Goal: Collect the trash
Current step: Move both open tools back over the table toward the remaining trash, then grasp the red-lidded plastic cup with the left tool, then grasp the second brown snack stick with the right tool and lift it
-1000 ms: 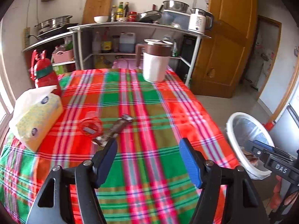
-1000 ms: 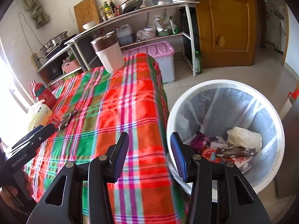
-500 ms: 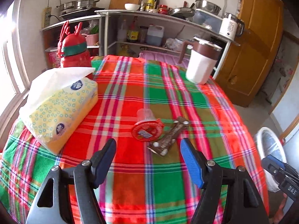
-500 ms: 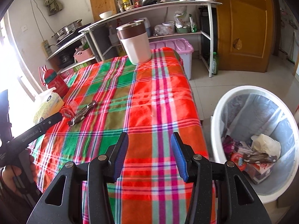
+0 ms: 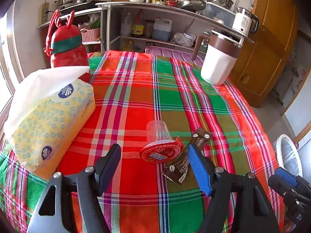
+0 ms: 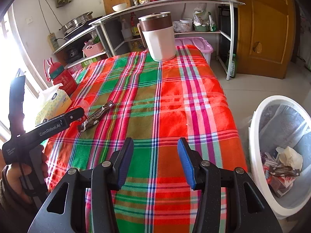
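Left gripper point(image 5: 154, 167) hung low over the plaid tablecloth point(image 5: 171, 97), jaws spread wide and gripping nothing, with the jelly cup point(image 5: 160, 143) lying tipped on its side right between the fingertips, red foil lid facing the camera. Just beside that cup, touching its lid edge on the right, lay the brown snack wrapper point(image 5: 186, 159), stretched lengthwise away from the camera, its near end tucked behind the blue pad point(image 5: 198, 169) of the right-hand finger. Off to the left sat the yellow tissue pack point(image 5: 50, 120), a white sheet poking from the top, and behind it stood the red bottle point(image 5: 68, 48) with a green band. Far right corner of the cloth carried the white-and-brown jug point(image 5: 217, 62), upright. From the other camera, right gripper point(image 6: 154, 162) hovered above the near edge of the tablecloth, jaws likewise parted and empty, well apart from the wrapper point(image 6: 96, 116) up on the left. Same view caught the left tool from the side, held in a hand point(image 6: 23, 176) at the lower left, nose pointing at the cup area; cup itself mostly hidden behind that tool. Down on the floor to the right of the table stood the white trash bin point(image 6: 258, 155), lined with a clear bag, wrappers and a crumpled tissue already lying inside.
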`<state>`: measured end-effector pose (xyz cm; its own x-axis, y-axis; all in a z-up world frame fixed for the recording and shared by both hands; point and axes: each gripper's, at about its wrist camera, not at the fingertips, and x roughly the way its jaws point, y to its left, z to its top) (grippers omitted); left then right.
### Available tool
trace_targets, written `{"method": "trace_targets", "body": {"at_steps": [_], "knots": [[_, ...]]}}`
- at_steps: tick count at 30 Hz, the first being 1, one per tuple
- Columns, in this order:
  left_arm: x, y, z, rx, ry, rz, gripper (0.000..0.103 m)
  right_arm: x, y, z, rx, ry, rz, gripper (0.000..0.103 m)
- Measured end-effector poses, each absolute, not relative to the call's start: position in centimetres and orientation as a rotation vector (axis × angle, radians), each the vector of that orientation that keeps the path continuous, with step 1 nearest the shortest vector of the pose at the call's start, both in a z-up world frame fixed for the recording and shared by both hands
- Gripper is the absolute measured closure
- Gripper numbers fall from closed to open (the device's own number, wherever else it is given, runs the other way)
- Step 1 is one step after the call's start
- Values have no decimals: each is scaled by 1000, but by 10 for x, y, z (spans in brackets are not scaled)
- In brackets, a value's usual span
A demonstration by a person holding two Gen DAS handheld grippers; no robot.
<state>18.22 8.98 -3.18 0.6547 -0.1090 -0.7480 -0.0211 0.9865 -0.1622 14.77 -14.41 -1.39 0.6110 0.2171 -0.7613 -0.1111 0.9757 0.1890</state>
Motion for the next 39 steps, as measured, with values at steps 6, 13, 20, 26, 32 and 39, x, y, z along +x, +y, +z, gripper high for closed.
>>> {"method": "trace_targets", "body": {"at_steps": [6,13,20,26,32,39], "knots": [[187,89,-32,-158,849,-57,40,154,-136,-16,122,901,199,55],[185,96,-35,-178,862,-57,56,161,-131,-18,131,910,201,55],[168,105,-30,-182,840,-54,56,174,-117,-22,139,933,227,55],[146,110,-26,-176,821,-49,56,185,-99,-25,139,945,265,55],[130,114,-25,-164,811,-42,56,199,-76,-29,149,953,311,55],[121,122,-28,-183,813,-41,56,215,-49,-33,177,960,378,55]]}}
